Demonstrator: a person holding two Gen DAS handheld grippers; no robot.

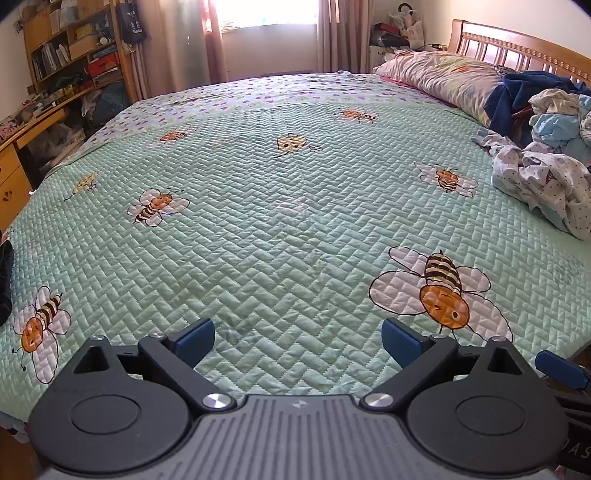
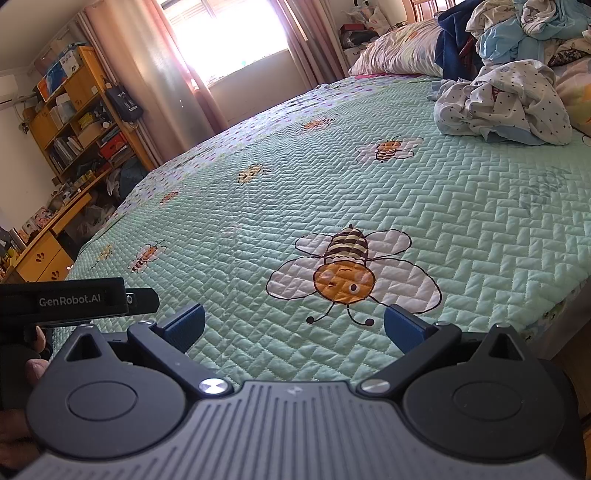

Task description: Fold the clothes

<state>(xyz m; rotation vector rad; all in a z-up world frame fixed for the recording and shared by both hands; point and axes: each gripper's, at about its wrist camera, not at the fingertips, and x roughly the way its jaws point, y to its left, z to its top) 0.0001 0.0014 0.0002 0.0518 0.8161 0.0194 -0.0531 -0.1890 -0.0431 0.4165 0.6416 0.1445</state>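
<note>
**Two open tools wait at the bed's edge, the laundry heap well out of reach**

A wide bed (image 1: 295, 229) under a green quilt printed with bees fills the space ahead of both tools. The heap of unfolded clothes (image 1: 546, 158) lies far ahead and to the right of the left tool (image 1: 297, 336), up by the pillow (image 1: 443, 79) and the wooden headboard (image 1: 517, 48). Seen from the right tool (image 2: 294, 324), the same heap sits ahead and to the right, with a white dotted garment (image 2: 506, 105) nearest and pale blue and dark blue pieces piled behind it. Both tools stand with their blue pads spread wide and nothing between them; only bare quilt shows in each gap.

The likeliest trouble from here is the tangle itself. The garments overlap, so a grab at the dotted piece could catch a second item beneath and drag the whole heap along. A pinch made too low might also gather the quilt with the cloth. The heap sits close to the right side of the bed, and a careless pull toward that side could tip pieces off it. The two tools are close neighbours too: the left one shows just to the left of the right tool, so a crossing reach could knock them together.

As for containers, the bookshelf (image 2: 85, 122) far to the left holds books and boxes. A bag (image 1: 408, 26) beyond the pillow looks stuffed, its contents too small to tell. No laundry basket is in view.
</note>
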